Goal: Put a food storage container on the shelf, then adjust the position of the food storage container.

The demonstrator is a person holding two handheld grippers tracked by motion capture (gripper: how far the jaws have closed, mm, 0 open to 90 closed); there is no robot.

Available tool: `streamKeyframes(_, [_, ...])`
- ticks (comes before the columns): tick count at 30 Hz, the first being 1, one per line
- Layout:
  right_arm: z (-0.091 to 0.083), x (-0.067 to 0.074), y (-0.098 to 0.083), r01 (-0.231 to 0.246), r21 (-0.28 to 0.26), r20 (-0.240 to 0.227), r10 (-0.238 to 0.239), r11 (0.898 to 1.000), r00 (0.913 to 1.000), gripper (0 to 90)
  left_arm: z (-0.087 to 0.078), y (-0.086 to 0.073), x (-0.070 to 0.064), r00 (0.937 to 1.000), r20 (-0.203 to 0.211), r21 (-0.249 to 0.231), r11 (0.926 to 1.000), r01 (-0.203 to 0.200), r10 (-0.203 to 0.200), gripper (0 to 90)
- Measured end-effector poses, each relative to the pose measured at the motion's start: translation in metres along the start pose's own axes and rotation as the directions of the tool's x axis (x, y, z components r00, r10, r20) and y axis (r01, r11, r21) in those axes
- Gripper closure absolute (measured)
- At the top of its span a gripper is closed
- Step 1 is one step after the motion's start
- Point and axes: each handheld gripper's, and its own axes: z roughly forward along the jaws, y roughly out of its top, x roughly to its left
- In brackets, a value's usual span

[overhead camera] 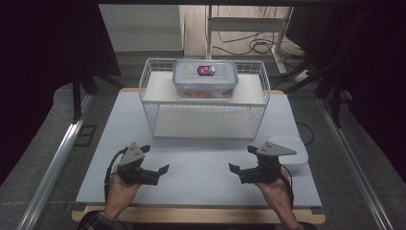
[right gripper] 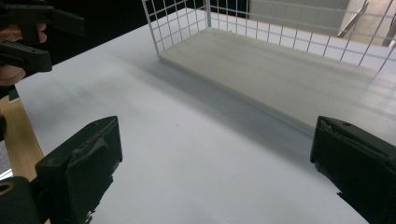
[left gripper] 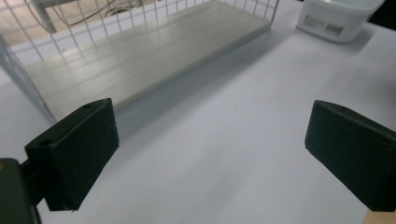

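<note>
The white tub [overhead camera: 287,151] sits on the table [overhead camera: 201,172] just beyond my right gripper [overhead camera: 243,161], close off its outer side, long axis running across the table. That hand is far nearer. My left gripper [overhead camera: 155,161] is well apart from it. Both pairs of jaws are spread wide, empty. The wire rack [overhead camera: 203,98] stands ahead of both.

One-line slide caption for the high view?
Both open grippers, left gripper and right gripper, rest before a wire shelf topped by a lidded container.
</note>
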Motion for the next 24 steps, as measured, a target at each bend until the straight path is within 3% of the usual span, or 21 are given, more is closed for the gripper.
streamKeyframes(5, [0.003,0.004,-0.014,0.013,0.023,0.002,-0.013,1.000,0.9999,2.4,-0.003,-0.017,-0.002,0.9998,-0.019,0.038,0.9993,-0.001,0.002,2.6])
streamKeyframes(8, [0.007,0.004,-0.024,0.025,0.065,0.013,-0.026,0.998,0.9996,2.3,-0.004,-0.024,-0.003,0.9993,-0.037,0.062,0.9980,-0.008,0.011,2.5])
streamKeyframes(16, [0.010,-0.006,-0.029,-0.043,0.114,0.031,0.040,0.993,0.9987,0.2,-0.004,-0.028,0.001,0.9991,-0.042,0.057,0.9983,0.011,-0.009,2.5])
streamKeyframes(20, [0.006,-0.014,-0.025,-0.093,0.102,0.033,0.090,0.990,0.9954,0.0,-0.003,-0.029,0.002,0.9992,-0.040,0.064,0.9979,0.010,-0.007,2.5])
streamKeyframes(24, [-0.003,-0.022,-0.020,-0.113,0.096,0.077,0.106,0.989,0.9914,4.8,-0.001,-0.030,0.001,0.9993,-0.037,0.074,0.9973,0.008,-0.005,2.5])
